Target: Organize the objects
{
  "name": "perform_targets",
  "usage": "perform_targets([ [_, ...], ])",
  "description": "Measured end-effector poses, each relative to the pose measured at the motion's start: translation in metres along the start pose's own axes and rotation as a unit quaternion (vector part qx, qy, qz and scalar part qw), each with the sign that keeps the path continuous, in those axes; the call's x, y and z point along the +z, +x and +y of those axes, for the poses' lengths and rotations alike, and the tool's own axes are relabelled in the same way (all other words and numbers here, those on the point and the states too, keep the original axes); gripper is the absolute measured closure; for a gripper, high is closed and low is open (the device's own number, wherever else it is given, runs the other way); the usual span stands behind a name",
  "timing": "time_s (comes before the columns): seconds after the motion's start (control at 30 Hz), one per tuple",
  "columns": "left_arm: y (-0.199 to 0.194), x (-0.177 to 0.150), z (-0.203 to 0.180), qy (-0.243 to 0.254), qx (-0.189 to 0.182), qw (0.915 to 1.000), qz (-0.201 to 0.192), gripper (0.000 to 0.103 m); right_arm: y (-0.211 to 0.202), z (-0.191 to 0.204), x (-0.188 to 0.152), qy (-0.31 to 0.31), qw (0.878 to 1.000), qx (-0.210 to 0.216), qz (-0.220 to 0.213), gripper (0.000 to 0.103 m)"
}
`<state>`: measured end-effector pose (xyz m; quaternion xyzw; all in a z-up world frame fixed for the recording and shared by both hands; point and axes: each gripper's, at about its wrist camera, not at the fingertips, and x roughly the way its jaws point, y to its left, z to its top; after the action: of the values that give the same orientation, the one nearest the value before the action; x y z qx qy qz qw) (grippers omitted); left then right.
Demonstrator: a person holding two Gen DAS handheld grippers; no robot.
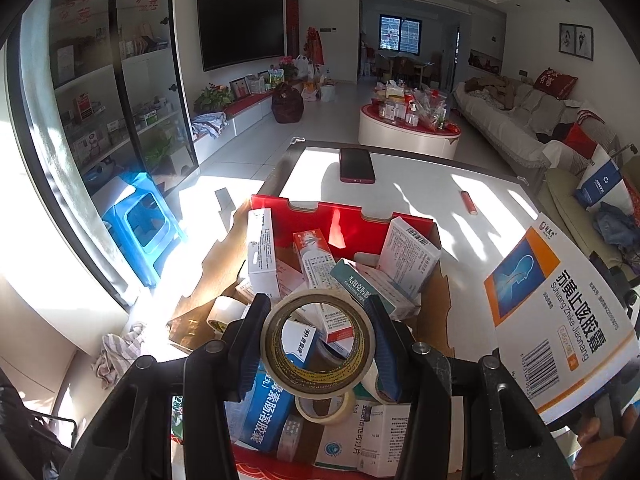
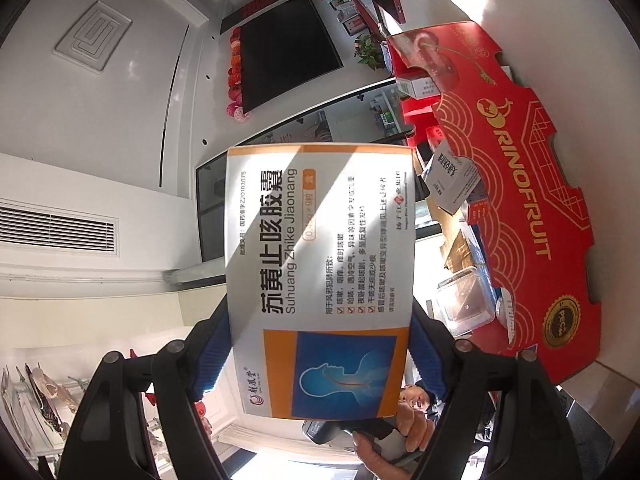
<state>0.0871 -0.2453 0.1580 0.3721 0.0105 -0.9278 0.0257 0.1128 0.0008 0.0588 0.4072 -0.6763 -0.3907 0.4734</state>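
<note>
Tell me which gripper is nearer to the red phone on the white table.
Left, as far as the pictures show. The left gripper, shut on a tape roll, hangs over the red box just short of the phone. The right gripper holds the medicine box off to the side.

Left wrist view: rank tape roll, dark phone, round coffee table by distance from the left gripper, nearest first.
1. Tape roll: clamped between the left gripper fingers, over the red box of medicine packs.
2. Dark phone: lying on the white table, past the box's far wall.
3. Round coffee table: mid-room, beyond the white table.
</note>
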Motion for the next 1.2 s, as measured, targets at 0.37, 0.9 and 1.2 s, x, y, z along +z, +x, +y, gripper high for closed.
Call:
perform_targets([
  [0.37, 0.034, 0.006, 0.009, 0.003, 0.034, 0.9992, 0.020, 0.036, 0.104, 0.023, 0.044, -0.103, 0.970, -0.208, 0.077, 0.024],
  [0.9, 0.012, 0.012, 0.000, -0.013, 0.010, 0.9998, -0.008, 0.022, -0.017, 0.087, 0.046, -0.387, 0.611, -0.678, -0.131, 0.000],
  [1.2, 0.018, 0.014, -0.016, -0.165, -0.426, 0.8829, 0.108, 0.015, -0.142, 0.065, 0.083, -0.376, 0.530, -0.736, -0.190, 0.000],
])
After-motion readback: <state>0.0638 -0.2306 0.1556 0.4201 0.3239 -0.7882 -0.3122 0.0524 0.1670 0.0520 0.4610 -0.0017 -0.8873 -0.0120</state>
